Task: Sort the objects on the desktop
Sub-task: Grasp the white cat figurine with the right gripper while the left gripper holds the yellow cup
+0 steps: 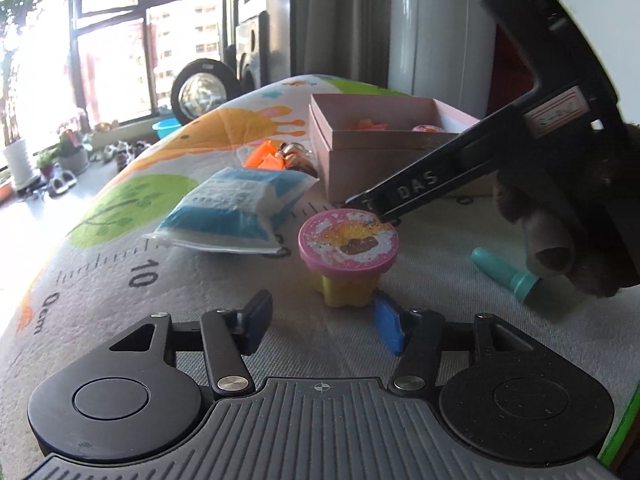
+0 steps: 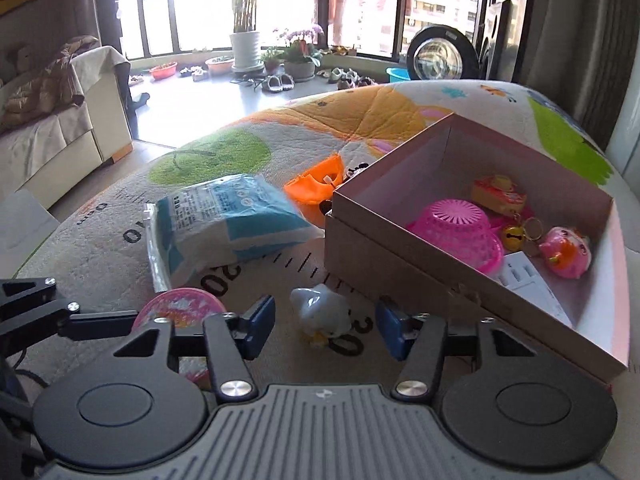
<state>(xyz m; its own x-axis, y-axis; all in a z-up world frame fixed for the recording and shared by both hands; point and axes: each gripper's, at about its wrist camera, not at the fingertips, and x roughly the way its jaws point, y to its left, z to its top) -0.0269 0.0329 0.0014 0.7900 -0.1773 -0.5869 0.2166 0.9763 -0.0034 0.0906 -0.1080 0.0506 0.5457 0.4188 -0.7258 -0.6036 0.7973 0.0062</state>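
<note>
A yellow tub with a pink glittery lid (image 1: pixel 347 259) stands on the patterned mat just ahead of my open left gripper (image 1: pixel 323 322); its lid also shows in the right wrist view (image 2: pixel 180 309). A small white toy figure (image 2: pixel 323 314) lies between the fingers of my open right gripper (image 2: pixel 326 325), not gripped. The pink cardboard box (image 2: pixel 404 256) to the right holds a pink basket (image 2: pixel 456 232), a yellow toy and a pink keychain toy. The right gripper's body (image 1: pixel 412 192) reaches in over the tub in the left wrist view.
A blue-and-white packet (image 1: pixel 236 210) and an orange toy (image 2: pixel 318 186) lie left of the box. A teal stamp-like object (image 1: pixel 506 274) lies on the mat at right. The mat's edge drops to the floor at left, with a sofa (image 2: pixel 52 128) beyond.
</note>
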